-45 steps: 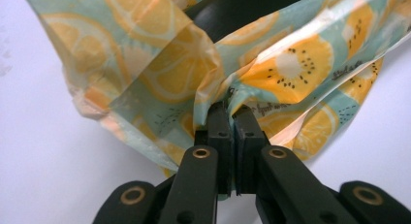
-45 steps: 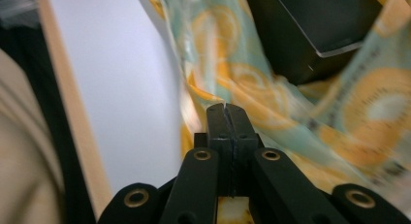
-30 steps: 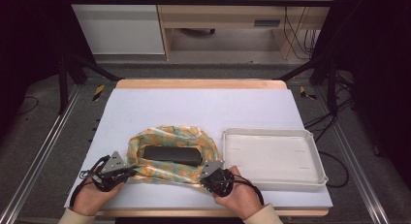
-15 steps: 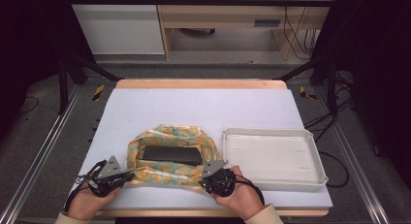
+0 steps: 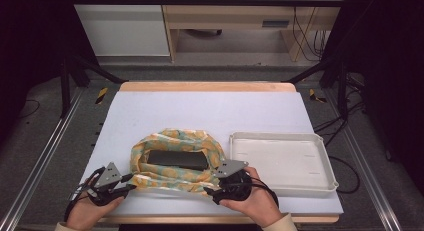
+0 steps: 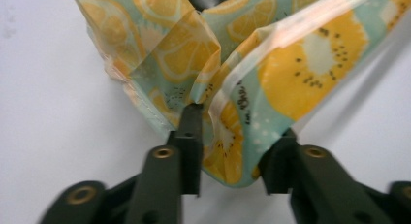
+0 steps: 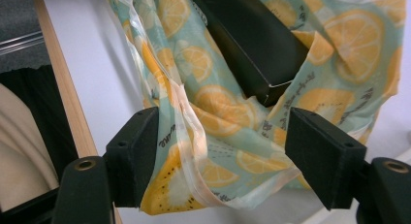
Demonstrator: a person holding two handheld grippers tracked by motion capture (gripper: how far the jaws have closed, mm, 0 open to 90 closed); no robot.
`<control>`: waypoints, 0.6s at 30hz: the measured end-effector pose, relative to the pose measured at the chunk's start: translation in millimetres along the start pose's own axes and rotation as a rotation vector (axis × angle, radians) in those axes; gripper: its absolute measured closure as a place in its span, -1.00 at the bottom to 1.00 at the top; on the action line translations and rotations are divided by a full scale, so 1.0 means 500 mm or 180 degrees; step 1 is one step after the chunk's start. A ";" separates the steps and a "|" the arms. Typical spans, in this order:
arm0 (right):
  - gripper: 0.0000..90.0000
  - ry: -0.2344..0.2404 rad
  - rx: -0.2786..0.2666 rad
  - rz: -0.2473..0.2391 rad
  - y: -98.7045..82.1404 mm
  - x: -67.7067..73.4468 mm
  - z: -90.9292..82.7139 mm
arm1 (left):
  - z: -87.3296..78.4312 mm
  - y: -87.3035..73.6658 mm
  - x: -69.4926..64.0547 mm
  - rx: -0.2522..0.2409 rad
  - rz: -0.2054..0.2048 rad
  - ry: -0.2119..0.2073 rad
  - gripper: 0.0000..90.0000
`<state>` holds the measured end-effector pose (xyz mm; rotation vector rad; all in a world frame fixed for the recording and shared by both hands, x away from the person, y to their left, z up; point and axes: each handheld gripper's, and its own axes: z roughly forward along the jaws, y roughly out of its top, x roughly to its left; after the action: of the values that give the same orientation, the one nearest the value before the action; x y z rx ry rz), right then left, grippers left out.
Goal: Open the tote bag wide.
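— Fruit-printed fabric, the pouch (image 5: 175,160) lies at the near middle of the white table (image 5: 210,111), its long axis running left to right, mouth facing up, a black box (image 5: 177,159) lying the same way inside.

— And the grippers?

— The left gripper (image 5: 131,187) has just been opening; the pouch's edge sits loose between its jaws. The right gripper (image 5: 207,192), also just opening, stands wide around the near right edge. A white tray (image 5: 320,178) sits just right.
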<state>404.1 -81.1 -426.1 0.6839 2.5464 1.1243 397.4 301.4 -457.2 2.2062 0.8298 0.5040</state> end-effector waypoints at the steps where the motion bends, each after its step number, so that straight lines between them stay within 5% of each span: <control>1: -0.38 -0.0015 -0.0015 -0.0015 0.001 0.000 -0.002 | -0.003 0.000 -0.001 -0.0032 -0.0035 0.0008 0.24; 8: -0.46 0.0005 -0.0021 -0.0028 0.003 0.003 -0.010 | -0.027 -0.007 -0.002 -0.0269 -0.0180 -0.0019 -0.10; 18: -0.49 -0.0131 -0.0089 0.0156 0.004 -0.014 0.001 | -0.044 0.000 -0.011 -0.0518 -0.0159 -0.0191 -0.52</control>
<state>410.9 -83.2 -424.5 0.7585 2.4875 1.1472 381.2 308.3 -442.8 2.0369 0.7822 0.4623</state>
